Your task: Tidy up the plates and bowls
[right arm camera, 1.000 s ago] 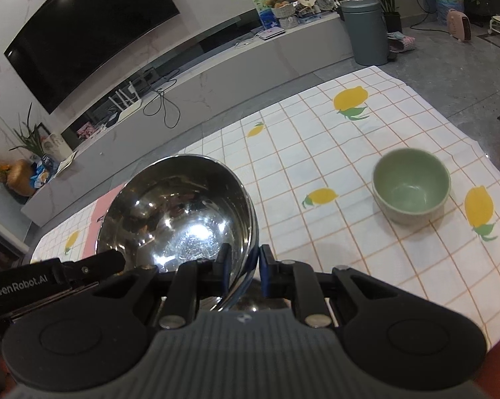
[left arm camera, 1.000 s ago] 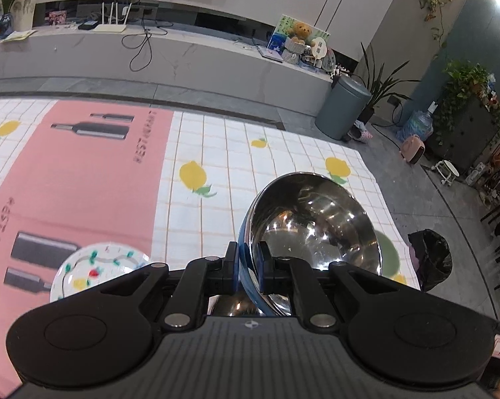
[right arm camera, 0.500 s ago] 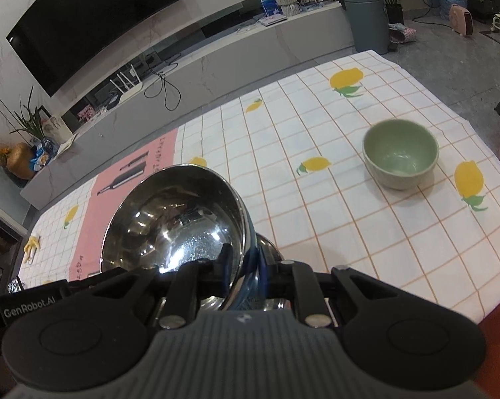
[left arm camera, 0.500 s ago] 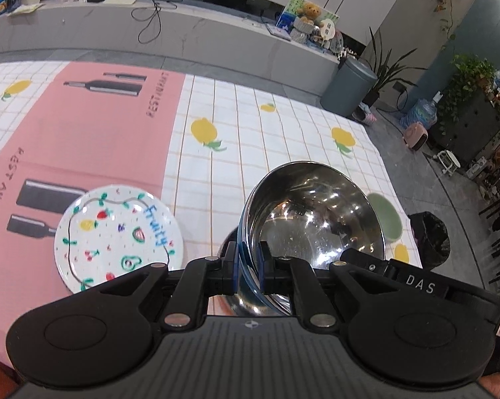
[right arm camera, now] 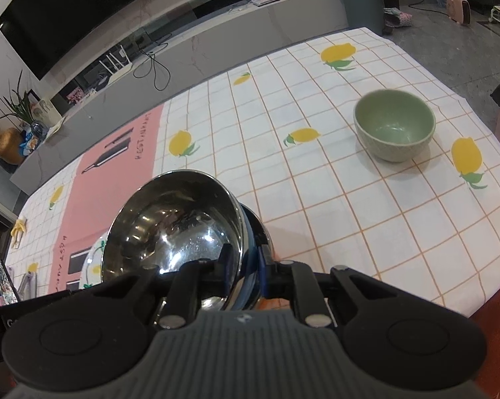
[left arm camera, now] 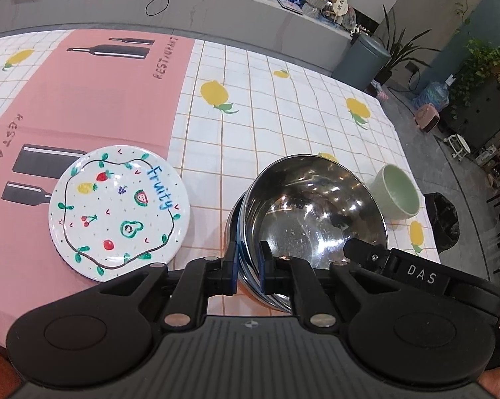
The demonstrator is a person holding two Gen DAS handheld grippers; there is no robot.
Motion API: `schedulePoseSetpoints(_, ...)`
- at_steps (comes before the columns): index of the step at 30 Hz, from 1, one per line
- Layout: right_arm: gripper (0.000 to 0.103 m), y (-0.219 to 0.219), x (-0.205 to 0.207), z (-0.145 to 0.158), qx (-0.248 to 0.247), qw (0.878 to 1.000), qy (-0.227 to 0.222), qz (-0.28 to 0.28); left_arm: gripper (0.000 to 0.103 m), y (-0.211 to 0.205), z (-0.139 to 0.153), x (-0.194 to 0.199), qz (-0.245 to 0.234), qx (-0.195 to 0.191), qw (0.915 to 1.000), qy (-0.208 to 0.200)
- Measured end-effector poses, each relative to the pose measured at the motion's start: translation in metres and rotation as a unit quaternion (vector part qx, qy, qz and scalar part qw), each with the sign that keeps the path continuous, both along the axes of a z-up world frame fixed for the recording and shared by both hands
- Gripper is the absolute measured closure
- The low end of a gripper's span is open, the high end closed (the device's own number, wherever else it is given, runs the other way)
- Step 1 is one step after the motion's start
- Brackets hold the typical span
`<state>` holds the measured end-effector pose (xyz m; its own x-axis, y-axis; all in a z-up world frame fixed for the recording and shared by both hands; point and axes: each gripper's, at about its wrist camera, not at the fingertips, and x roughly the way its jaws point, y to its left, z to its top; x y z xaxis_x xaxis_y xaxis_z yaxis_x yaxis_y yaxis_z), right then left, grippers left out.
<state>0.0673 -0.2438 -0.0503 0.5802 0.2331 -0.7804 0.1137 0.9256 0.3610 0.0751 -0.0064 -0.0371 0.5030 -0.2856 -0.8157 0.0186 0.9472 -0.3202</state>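
Both grippers, left (left arm camera: 249,266) and right (right arm camera: 245,264), clamp our steel bowl (left arm camera: 311,219) by opposite rim edges over the checked lemon tablecloth (right arm camera: 316,173). We see the TV (right arm camera: 67,10), grey bin (left arm camera: 361,63), fruit plate (left arm camera: 118,212) beside the bowl, green bowl (right arm camera: 394,124) apart.

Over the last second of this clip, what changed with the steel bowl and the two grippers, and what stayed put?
Both grippers, left gripper and right gripper, brought the steel bowl down toward the tablecloth, beside the fruit plate, which came fully into the left wrist view. Neither let go: each stays clamped on the bowl's rim. The green bowl and the plate did not move.
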Motion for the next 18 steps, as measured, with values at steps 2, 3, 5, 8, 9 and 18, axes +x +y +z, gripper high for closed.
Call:
schedulePoseSetpoints(2, 0.089, 0.0003, 0.0014, -0.0026, -0.002, 1.0, 0.002, 0.0, 0.09, -0.0004, -0.002, 0.0013, 0.0, 0.0, 1.0, 0.005)
schedulePoseSetpoints(3, 0.089, 0.0004, 0.0017, -0.0034, -0.003, 1.0, 0.004, 0.001, 0.09, -0.0007, -0.0025, 0.0019, 0.001, 0.001, 1.0, 0.006)
schedulePoseSetpoints(5, 0.089, 0.0012, 0.0023, -0.0043, -0.006, 1.0, 0.002, 0.001, 0.09, -0.001, -0.0042, 0.0035, 0.001, 0.002, 0.9999, 0.011)
schedulePoseSetpoints(8, 0.089, 0.0031, 0.0045, -0.0036, -0.012, 1.0, 0.001, 0.001, 0.09, -0.0018, -0.0056, 0.0048, 0.003, 0.003, 0.9999, 0.015)
schedulePoseSetpoints(9, 0.089, 0.0035, 0.005, -0.0034, -0.013, 1.0, 0.001, 0.001, 0.09, -0.0016, -0.0054, 0.0047, 0.004, 0.003, 0.9999, 0.014)
schedulePoseSetpoints(18, 0.078, 0.0064, 0.0048, -0.0034, -0.018, 1.0, -0.002, 0.005, 0.087, 0.0012, -0.0078, 0.0057, 0.003, -0.007, 0.9998, 0.018)
